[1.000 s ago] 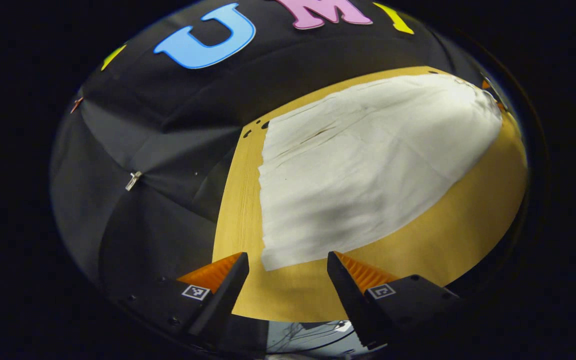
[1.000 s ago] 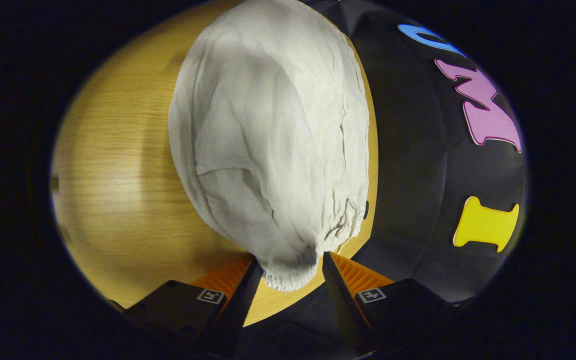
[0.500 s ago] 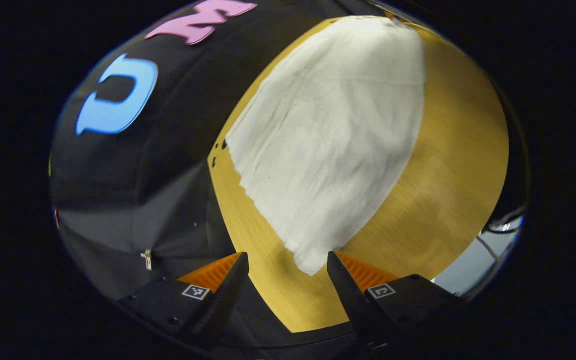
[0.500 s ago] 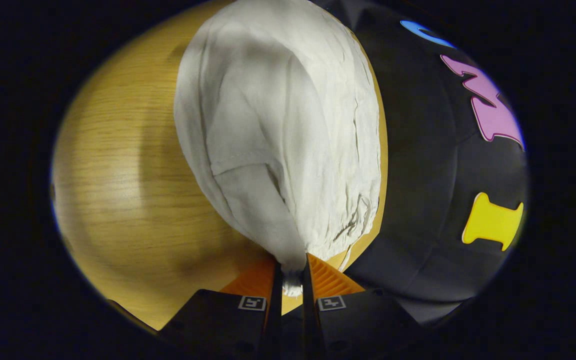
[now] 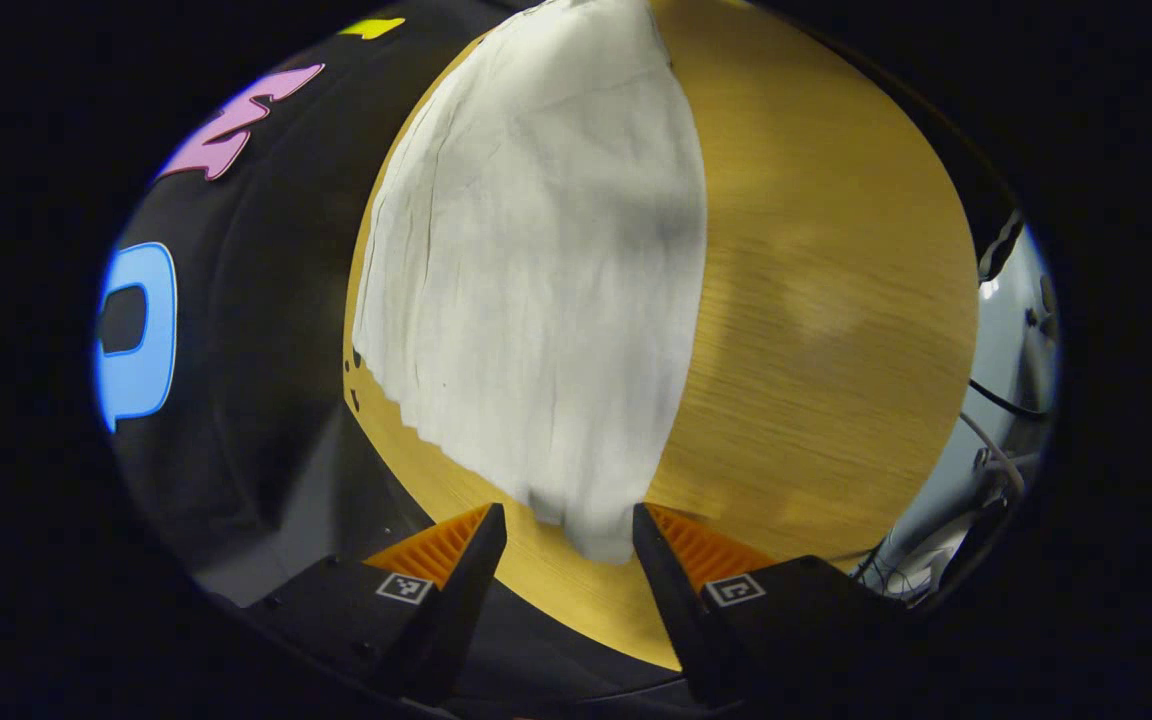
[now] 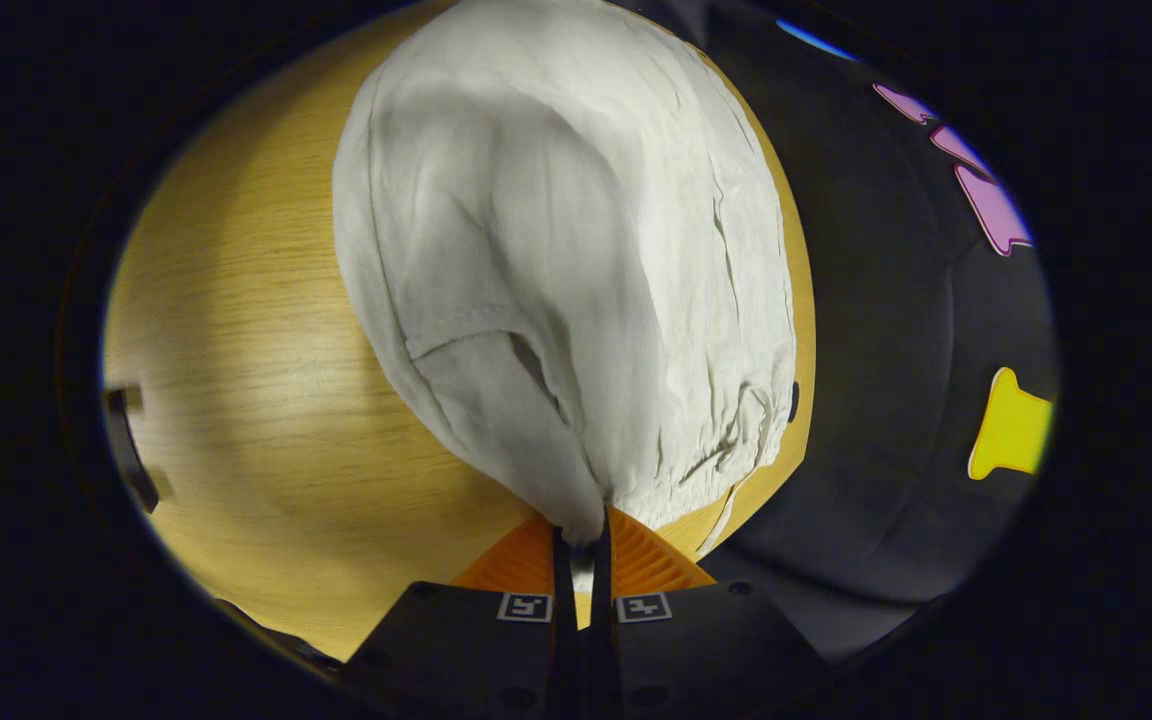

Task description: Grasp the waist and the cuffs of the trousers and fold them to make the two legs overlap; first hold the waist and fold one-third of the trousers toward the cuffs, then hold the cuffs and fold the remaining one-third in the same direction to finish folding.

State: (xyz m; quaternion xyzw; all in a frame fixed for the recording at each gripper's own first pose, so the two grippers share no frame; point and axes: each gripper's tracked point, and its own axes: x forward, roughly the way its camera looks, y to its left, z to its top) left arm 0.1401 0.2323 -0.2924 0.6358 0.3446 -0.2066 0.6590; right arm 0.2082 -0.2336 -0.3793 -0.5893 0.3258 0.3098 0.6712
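Trousers [image 6: 556,250] lie flat on the desk [image 6: 236,330]; right gripper [image 6: 581,545] pinches the gathered waist [image 6: 726,440], while left gripper [image 5: 568,535], jaws spread, straddles a cuff corner [image 5: 591,525] to match.

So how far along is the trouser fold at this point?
Early. The white trousers lie spread on the wooden table, no fold laid yet. In hand: the right gripper is shut on the gathered waist, while the left gripper is open with the cuff corner between its fingers, not clamped. Left: closing on the cuffs, overlapping the legs, then both one-third folds.
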